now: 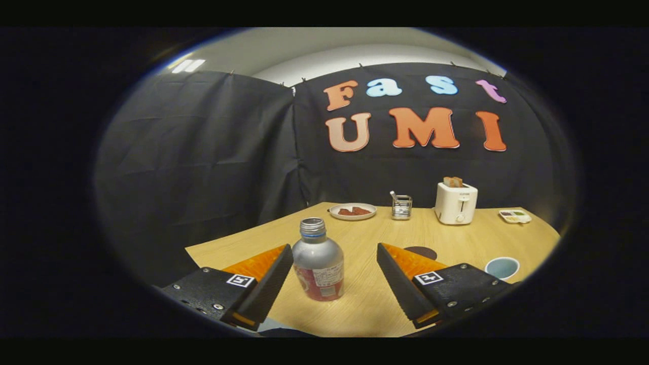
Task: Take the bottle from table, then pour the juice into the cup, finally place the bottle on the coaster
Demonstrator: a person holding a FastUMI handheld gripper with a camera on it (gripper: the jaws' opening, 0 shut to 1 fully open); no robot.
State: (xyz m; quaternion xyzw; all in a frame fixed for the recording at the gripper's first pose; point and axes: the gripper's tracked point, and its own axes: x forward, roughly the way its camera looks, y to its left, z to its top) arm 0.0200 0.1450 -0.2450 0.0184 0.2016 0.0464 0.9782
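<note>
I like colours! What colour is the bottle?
Silver metal bottle with a red lower label, seen in the gripper view, between the open gripper fingers.

Claw [334,263] spread wide — bottle [319,263] between fingers.

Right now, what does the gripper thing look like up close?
The gripper has two long wedge-shaped fingers with ribbed inner faces. Each finger sits on a dark, speckled block held with small silver screws. Each block carries a little white square sticker with a black pattern. No cables or sleeves can be seen.
</note>
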